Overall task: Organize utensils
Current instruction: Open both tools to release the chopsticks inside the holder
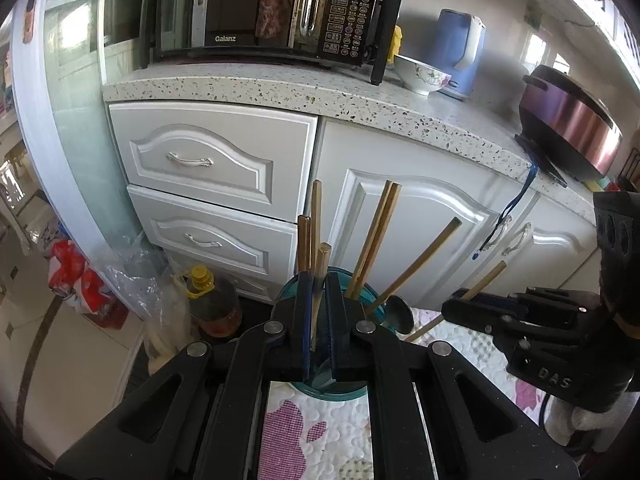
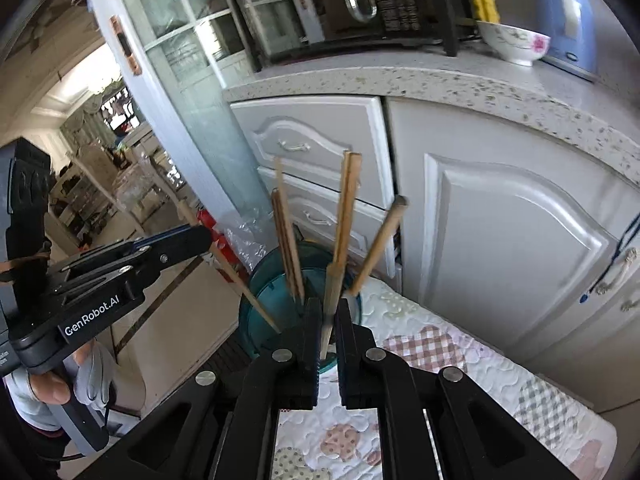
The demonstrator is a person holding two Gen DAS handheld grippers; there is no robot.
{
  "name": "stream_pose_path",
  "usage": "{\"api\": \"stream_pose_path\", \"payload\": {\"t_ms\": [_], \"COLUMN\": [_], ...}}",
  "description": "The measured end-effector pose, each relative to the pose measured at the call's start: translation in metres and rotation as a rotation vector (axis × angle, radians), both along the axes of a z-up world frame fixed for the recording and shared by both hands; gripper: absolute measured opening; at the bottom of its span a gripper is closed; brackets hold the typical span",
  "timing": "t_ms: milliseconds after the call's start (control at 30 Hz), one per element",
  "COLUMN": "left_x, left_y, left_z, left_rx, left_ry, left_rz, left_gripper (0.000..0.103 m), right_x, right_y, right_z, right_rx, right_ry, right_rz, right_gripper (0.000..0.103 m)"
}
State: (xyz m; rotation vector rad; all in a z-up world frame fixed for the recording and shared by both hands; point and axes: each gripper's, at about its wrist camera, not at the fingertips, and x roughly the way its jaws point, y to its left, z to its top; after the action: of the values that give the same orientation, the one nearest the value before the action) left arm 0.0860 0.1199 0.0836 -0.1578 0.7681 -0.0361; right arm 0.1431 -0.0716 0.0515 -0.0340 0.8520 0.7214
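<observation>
A teal round utensil holder (image 1: 362, 294) stands on a quilted mat (image 1: 312, 436) and holds several wooden chopsticks (image 1: 374, 236) and a dark spoon (image 1: 398, 314). My left gripper (image 1: 319, 280) is shut on one wooden chopstick (image 1: 320, 272) right above the holder. My right gripper (image 2: 329, 304) is shut on another wooden chopstick (image 2: 334, 288) beside the holder (image 2: 256, 312). The right gripper also shows in the left wrist view (image 1: 460, 306), gripping its chopstick (image 1: 486, 278). The left gripper shows in the right wrist view (image 2: 200, 234), gripping its stick (image 2: 236, 280).
White cabinet drawers (image 1: 208, 160) and doors (image 1: 420, 232) stand just behind the mat. The speckled counter (image 1: 280, 84) carries a microwave (image 1: 272, 8), a bowl (image 1: 422, 74), a blue kettle (image 1: 456, 48) and a cooker (image 1: 572, 128). An oil bottle (image 1: 212, 300) and bags (image 1: 76, 280) sit on the floor.
</observation>
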Motion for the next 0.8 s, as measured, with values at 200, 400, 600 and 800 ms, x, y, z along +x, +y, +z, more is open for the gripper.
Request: {"api": "stream_pose_path", "payload": {"t_ms": [200,400,600,800], "left_x": [-0.004,-0.02,-0.038,-0.055], "left_y": [0.003,-0.005,-0.015,-0.026], "left_z": [0.001,0.007,0.002,-0.004], "left_rx": [-0.036,-0.005,0.027,0.093], "left_ry": [0.005,-0.017,-0.012,-0.016], "left_rz": [0.021,0.011,0.035,0.068], "left_gripper": [0.019,0.037,0.038,0.038], "right_x": [-0.01,-0.027,-0.043,-0.055], "right_y": [-0.016,-0.028,-0.036,-0.035], "right_z": [0.0,0.001,-0.004,-0.009], "right_rx": [0.013,0.017,0.016,0.027], "right_ry": [0.014,-0.007,-0.03,-0.03], "right_rz": [-0.008,-0.027,-0.074,-0.094], "right_gripper": [0.037,0.039,0.041,0.041]}}
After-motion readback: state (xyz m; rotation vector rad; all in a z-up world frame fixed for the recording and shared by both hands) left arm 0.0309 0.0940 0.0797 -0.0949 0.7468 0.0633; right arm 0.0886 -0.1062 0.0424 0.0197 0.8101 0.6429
